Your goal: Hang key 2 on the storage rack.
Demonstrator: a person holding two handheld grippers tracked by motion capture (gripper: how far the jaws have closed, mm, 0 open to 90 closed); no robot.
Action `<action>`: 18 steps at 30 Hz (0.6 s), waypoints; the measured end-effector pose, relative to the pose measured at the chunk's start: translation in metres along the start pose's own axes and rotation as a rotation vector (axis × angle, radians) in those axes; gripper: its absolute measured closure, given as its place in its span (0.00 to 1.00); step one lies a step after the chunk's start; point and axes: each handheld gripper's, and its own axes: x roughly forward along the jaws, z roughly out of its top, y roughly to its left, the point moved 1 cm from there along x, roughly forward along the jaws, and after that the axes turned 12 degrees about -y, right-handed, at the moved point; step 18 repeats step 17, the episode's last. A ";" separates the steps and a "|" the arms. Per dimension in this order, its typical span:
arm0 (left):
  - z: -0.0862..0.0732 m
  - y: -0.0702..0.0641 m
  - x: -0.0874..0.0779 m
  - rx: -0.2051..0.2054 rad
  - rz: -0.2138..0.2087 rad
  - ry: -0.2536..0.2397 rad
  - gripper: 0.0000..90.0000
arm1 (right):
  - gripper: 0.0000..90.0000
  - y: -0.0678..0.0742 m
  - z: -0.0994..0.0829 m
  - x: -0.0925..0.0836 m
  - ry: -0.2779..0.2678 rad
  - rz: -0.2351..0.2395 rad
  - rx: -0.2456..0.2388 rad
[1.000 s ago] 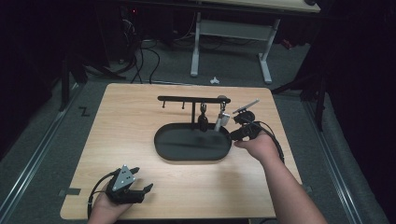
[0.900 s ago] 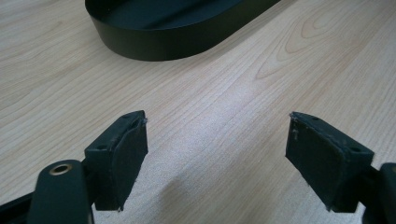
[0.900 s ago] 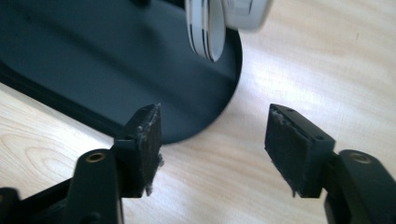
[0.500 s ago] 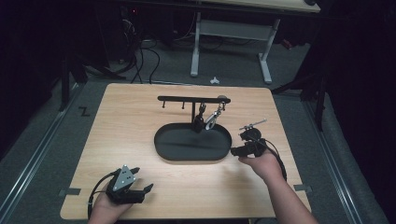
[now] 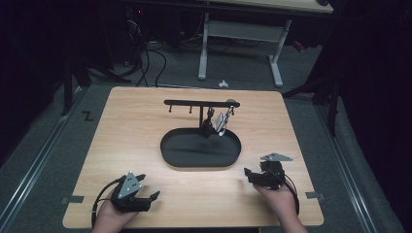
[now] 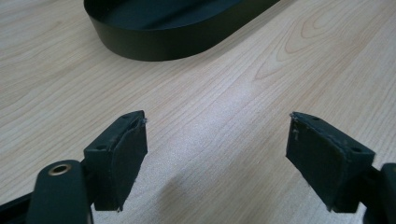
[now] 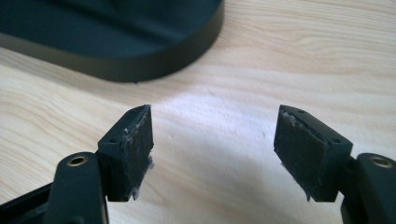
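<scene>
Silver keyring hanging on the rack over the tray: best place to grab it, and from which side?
Grip the silver keyring low on its hanging body, below the hook on the rack. Come from the near right, level over the black tray, tongs straddling it. It dangles freely beside the dark keyring, so the right side has more room.

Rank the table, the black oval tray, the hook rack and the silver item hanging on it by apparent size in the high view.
1. Table
2. Black oval tray
3. Hook rack, long but thin
4. Silver item, smallest

No two look alike.
</scene>
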 end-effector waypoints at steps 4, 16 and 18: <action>-0.001 0.000 0.001 -0.002 0.008 0.005 0.23 | 0.37 0.001 -0.031 -0.013 -0.131 -0.055 0.019; 0.002 0.000 0.001 -0.007 0.008 -0.009 0.23 | 0.35 -0.005 -0.034 -0.021 -0.150 -0.046 0.033; 0.002 0.001 0.001 -0.007 0.007 -0.009 0.23 | 0.35 -0.005 -0.035 -0.020 -0.148 -0.047 0.038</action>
